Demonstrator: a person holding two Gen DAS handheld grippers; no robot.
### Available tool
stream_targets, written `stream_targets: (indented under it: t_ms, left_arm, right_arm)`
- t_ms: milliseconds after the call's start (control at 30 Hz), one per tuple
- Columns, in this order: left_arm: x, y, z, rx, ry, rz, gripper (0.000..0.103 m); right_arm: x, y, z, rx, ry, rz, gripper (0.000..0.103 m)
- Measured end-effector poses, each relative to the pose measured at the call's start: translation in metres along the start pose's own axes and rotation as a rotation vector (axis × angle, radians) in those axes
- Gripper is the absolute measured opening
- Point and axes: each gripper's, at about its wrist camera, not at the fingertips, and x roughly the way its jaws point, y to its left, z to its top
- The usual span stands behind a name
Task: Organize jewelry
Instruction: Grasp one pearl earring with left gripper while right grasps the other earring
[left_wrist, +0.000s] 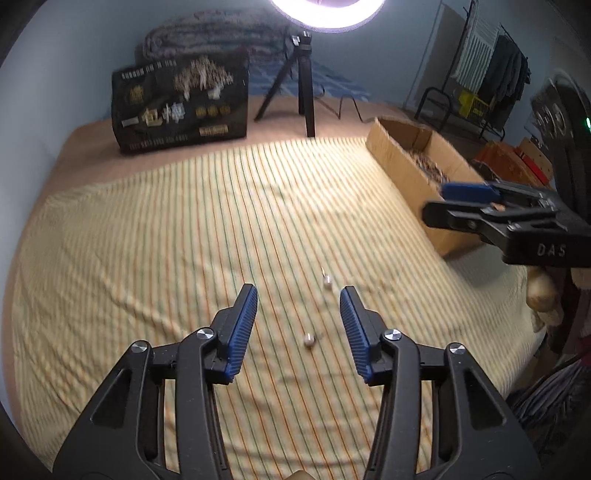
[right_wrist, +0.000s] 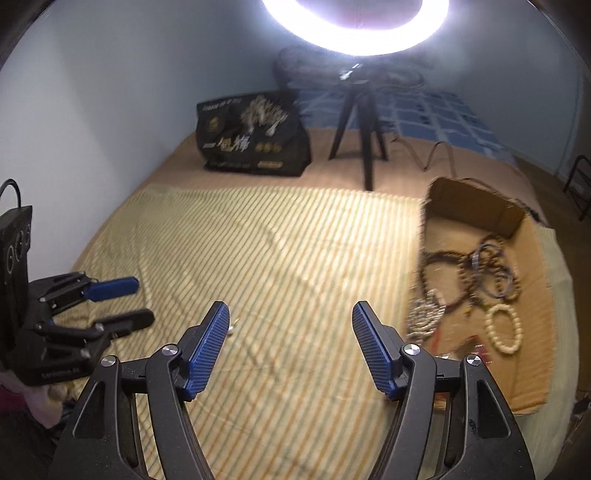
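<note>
The left gripper (left_wrist: 298, 295) points down at a bed covered by a yellow striped sheet (left_wrist: 184, 240). Its jaws are spread apart with nothing between the blue pads (left_wrist: 242, 328); they touch neither the sheet nor any jewelry. Two small pearl-like earrings lie loose on the sheet: the nearer earring (left_wrist: 308, 340) sits in the gap between the two fingers, below the tips, and the farther earring (left_wrist: 327, 282) lies just beyond the tips, closer to the right-hand finger.

The right gripper (right_wrist: 291, 308) also hangs over the striped sheet, jaws spread wider and empty, touching nothing. In the left wrist view it enters from the right edge, in front of the cardboard box (left_wrist: 413, 162). In the right wrist view the left gripper shows at the left edge, jaws apart, and a small pale item, probably an earring, peeks out beside the right gripper's left pad; blur makes it hard to tell.

The box lies open on the bed to the right of the sheet. Inside are dark beaded bracelets (right_wrist: 443, 269), a blue bangle (right_wrist: 493, 271), a cream beaded bracelet (right_wrist: 504, 328) and a silvery tangle of chain (right_wrist: 424, 314).

Farther back on the bed stand a black printed bag (left_wrist: 181, 103) and a tripod (left_wrist: 301, 85) carrying a bright ring light (right_wrist: 356, 26).
</note>
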Motion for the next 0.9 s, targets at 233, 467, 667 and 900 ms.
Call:
stream_targets:
  t_ms: [233,467,667,900]
  left_arm:
    - [0.020,-0.003,-0.023,-0.007,0.068,-0.031,0.036]
    - [0.036,-0.005,-0.030,-0.019,0.094,-0.041,0.033]
    - [0.047,-0.010,-0.030,0.009,0.105,-0.038,0.027]
    - [0.057,-0.007,-0.032,0.023,0.107,-0.003,0.020]
  right_arm:
    - [0.038,0.019,-0.011,-0.042,0.083,0.043,0.049]
    - [0.070,0.028,-0.020,-0.039,0.156,0.088,0.039]
    - [0.084,0.033,-0.023,-0.038,0.178,0.093,0.037]
    - [0.089,0.035,-0.023,-0.046,0.188,0.098,0.034]
